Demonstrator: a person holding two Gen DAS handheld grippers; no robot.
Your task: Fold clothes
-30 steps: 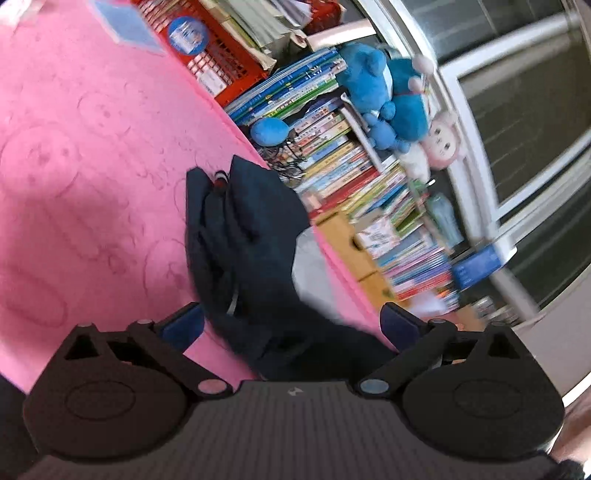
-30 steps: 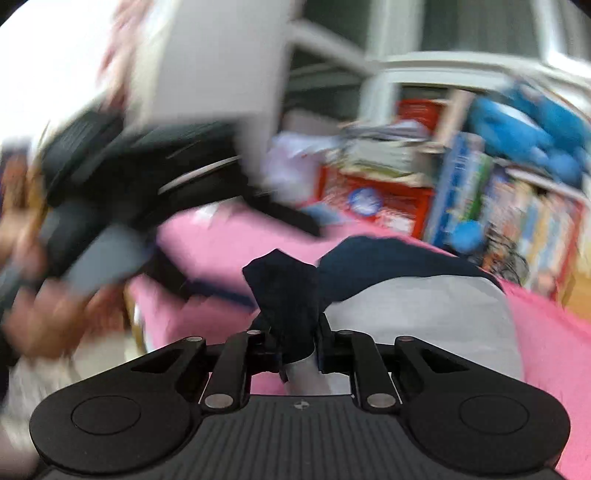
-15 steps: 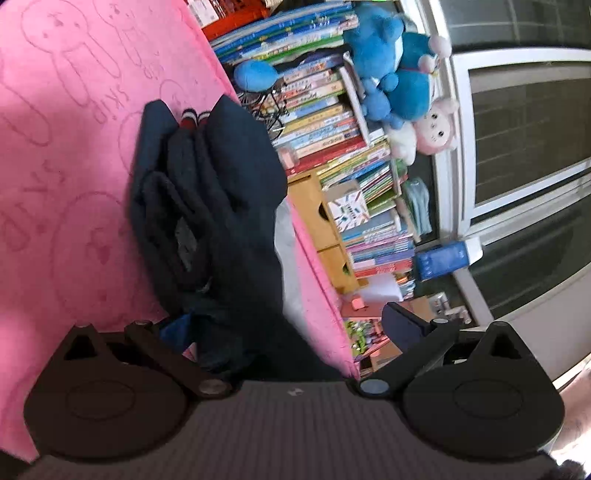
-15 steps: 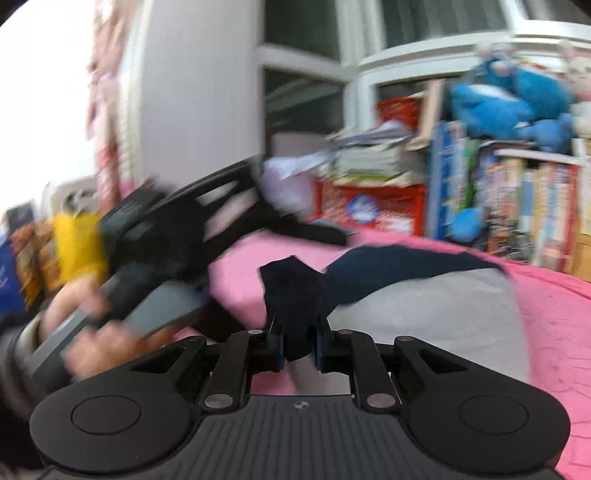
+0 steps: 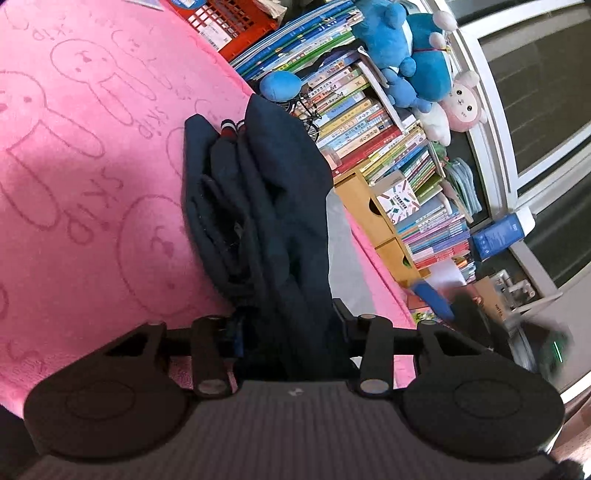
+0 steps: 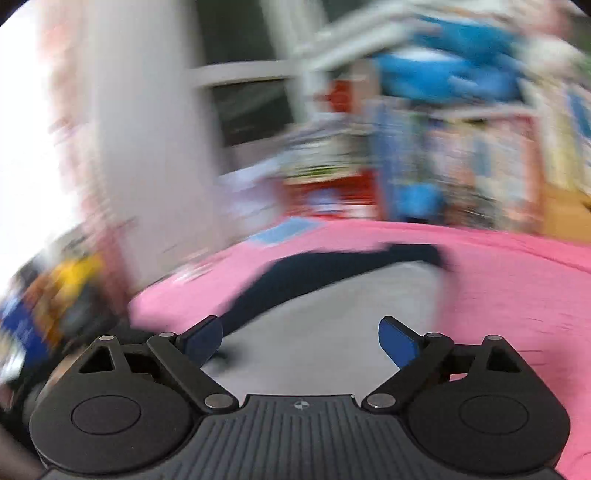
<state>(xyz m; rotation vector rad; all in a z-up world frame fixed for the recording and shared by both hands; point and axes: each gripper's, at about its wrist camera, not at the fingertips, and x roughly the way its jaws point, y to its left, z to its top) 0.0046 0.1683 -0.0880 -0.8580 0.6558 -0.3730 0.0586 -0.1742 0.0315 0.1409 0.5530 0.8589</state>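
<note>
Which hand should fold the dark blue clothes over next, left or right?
Left, probably. The left gripper has just closed on the bunched navy garment on the pink blanket. The right gripper has just opened, holds nothing, and its view is blurred.

Pink blanket (image 5: 92,177) with rabbit prints covers the surface. Behind it: packed bookshelf (image 5: 388,155), red crate (image 5: 229,22), blue plush toys (image 5: 406,48), pink plush (image 5: 463,105). White-framed window (image 5: 517,129), dark glass. Right wrist view blurred; probably a white wall (image 6: 147,147) at left.
</note>
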